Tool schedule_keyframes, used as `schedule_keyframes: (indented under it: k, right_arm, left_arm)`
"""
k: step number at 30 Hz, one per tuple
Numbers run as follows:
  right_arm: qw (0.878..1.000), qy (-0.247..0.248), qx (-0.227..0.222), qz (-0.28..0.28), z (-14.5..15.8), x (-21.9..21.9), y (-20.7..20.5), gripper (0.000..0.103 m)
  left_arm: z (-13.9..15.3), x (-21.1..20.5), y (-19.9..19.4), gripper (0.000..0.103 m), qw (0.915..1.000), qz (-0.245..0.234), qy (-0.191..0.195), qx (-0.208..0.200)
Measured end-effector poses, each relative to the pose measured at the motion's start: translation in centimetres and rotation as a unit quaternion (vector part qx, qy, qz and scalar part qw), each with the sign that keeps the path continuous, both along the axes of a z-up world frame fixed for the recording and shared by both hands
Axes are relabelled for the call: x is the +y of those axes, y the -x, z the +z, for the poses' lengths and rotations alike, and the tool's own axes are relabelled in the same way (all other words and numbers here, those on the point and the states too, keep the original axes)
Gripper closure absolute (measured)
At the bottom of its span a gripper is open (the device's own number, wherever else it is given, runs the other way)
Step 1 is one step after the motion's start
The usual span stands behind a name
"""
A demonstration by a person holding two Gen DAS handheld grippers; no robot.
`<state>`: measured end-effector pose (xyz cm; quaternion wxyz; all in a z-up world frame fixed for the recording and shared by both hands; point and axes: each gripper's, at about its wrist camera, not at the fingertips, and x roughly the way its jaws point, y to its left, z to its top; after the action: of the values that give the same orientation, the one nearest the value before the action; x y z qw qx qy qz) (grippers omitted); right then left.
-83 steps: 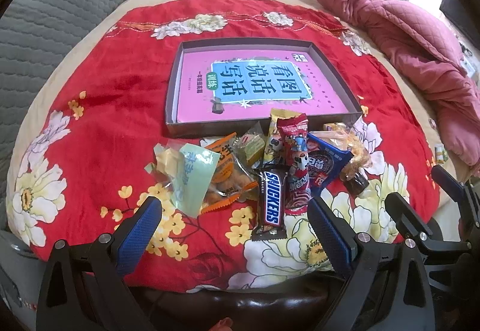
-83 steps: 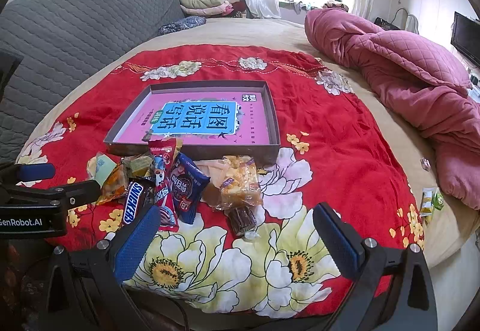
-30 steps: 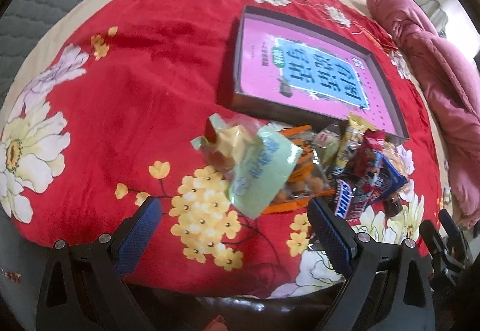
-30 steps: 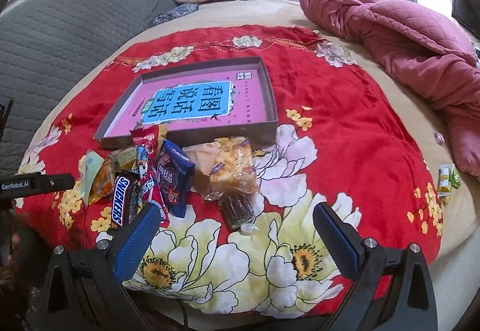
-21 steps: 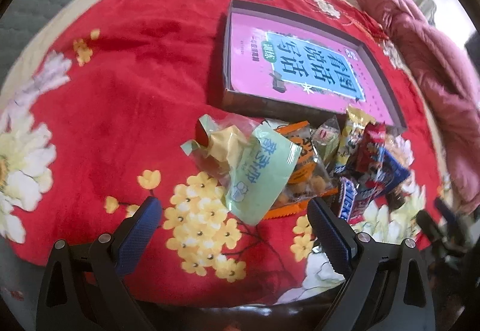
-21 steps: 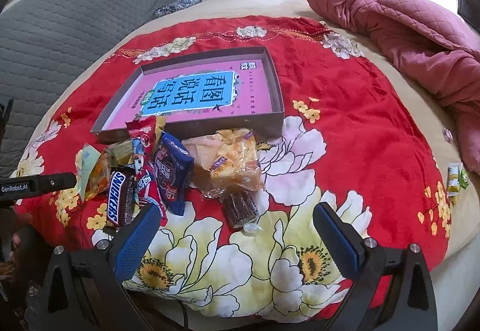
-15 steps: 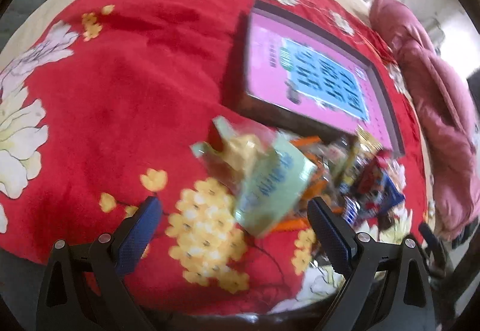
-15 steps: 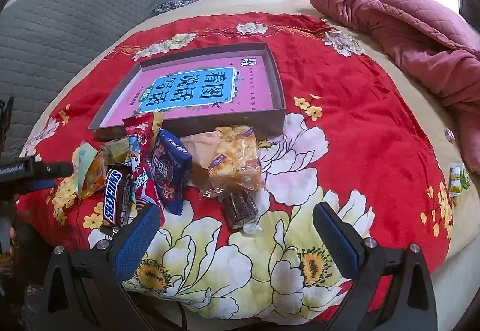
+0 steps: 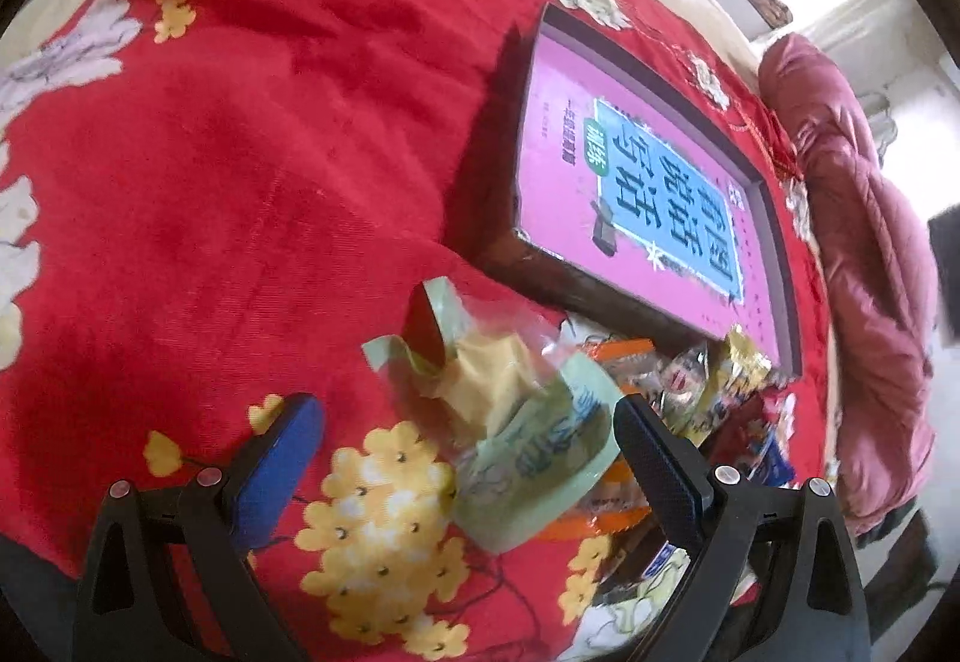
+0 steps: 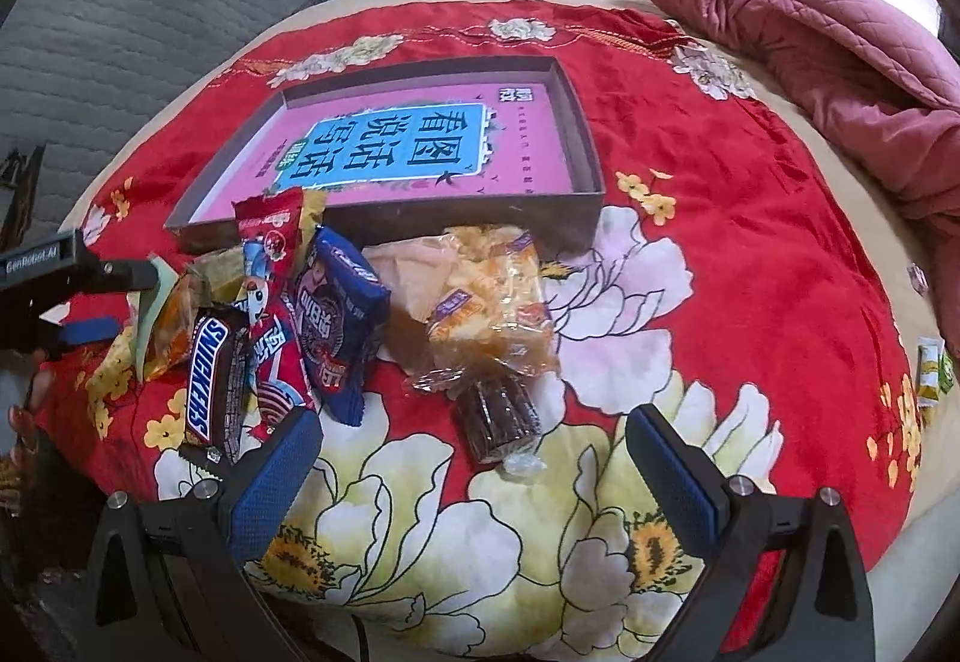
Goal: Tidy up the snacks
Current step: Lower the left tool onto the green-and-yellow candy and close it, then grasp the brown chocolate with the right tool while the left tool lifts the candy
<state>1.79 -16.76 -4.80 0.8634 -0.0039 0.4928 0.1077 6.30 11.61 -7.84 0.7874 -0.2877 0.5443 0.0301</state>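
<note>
My left tool (image 9: 468,437) is spread wide around the pale green packet (image 9: 534,458), not yet touching it. My right tool (image 10: 474,452) is also wide open, empty, above the blanket (image 10: 720,194). The snacks (image 10: 336,302) lie heaped against the near wall of the box (image 10: 576,122) on the bed.

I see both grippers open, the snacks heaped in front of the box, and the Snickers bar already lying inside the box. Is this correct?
One point is wrong: the Snickers bar is not inside the box. The right wrist view shows it on the red cloth, in the heap in front of the box. The rest holds: the left gripper and right gripper are both open.
</note>
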Motion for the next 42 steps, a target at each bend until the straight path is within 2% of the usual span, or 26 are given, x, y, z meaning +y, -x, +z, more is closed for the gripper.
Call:
schedule_keyframes:
  k: [1,2,3,5,8,16,17,20,21,22,23,25,26,28,31,33,42]
  right_arm:
    - [1.000,0.001,0.000,0.001,0.0,0.0,0.0,0.001]
    - [1.000,0.001,0.001,0.001,-0.1,0.1,-0.1,0.001]
    - [1.000,0.000,0.002,0.001,-0.2,0.1,-0.1,0.001]
    - [1.000,-0.001,0.004,-0.001,-0.3,0.0,-0.1,0.001]
    - [1.000,-0.003,0.009,-0.006,-0.5,-0.2,-0.3,0.001]
    - [0.999,-0.006,0.027,-0.017,-1.4,-0.8,-0.8,0.002]
    - [0.999,-0.006,0.029,-0.017,-1.5,-0.8,-0.9,0.004]
    - [0.999,0.002,0.035,-0.021,-1.8,-0.8,-0.9,0.019]
    - [0.999,0.004,0.035,-0.024,-1.8,-0.9,-1.0,0.027]
    - [0.999,0.005,0.035,-0.026,-1.9,-1.1,-1.1,0.030]
    - [0.999,0.005,0.034,-0.029,-1.9,-1.2,-1.2,0.032]
    - [0.999,0.004,0.032,-0.029,-2.0,-1.4,-1.3,0.043]
    - [0.999,0.002,0.029,-0.024,-2.0,-1.4,-1.4,0.054]
    - [1.000,-0.002,0.028,-0.008,-2.2,-1.2,-1.6,0.064]
    - [0.999,0.020,0.037,0.013,-2.9,-0.3,-1.8,0.066]
    - [0.999,0.030,0.030,0.023,-2.9,0.1,-1.8,0.071]
    - [1.000,-0.019,0.015,0.004,-1.5,-1.6,-1.4,0.073]
  left_arm:
    - [-0.1,0.2,-0.2,0.006,1.0000,0.005,0.007,-0.001]
    - [-0.2,0.3,-0.2,0.011,0.9999,0.008,0.010,-0.002]
    - [-0.2,0.4,-0.4,0.020,0.9998,0.011,0.014,-0.005]
    - [-0.3,0.4,-0.7,0.031,0.9994,0.013,0.032,-0.007]
    - [-0.5,-0.1,-1.0,0.037,0.9994,0.009,0.033,-0.002]
    - [-1.0,0.1,-1.4,0.044,0.9989,0.020,0.042,0.001]
    - [-1.1,0.1,-1.4,0.045,0.9988,0.021,0.045,0.000]
    - [-1.2,0.5,-1.2,0.047,0.9984,0.024,0.051,-0.005]
    - [-1.1,0.6,-1.2,0.050,0.9985,0.023,0.050,-0.008]
    - [-1.1,0.6,-1.2,0.051,0.9985,0.022,0.048,-0.011]
    - [-0.9,0.7,-1.2,0.060,0.9986,0.021,0.046,-0.015]
    - [-0.6,0.5,-1.4,0.063,0.9987,0.013,0.042,-0.024]
    - [-0.6,0.4,-1.5,0.063,0.9989,0.010,0.039,-0.024]
    - [-0.6,0.2,-1.5,0.063,0.9992,0.004,0.033,-0.024]
    - [-0.6,0.2,-1.4,0.063,0.9991,0.002,0.034,-0.025]
    - [-0.6,0.3,-1.4,0.064,0.9990,0.001,0.035,-0.026]
    - [0.1,0.2,-0.7,0.065,0.9987,-0.011,0.034,-0.037]
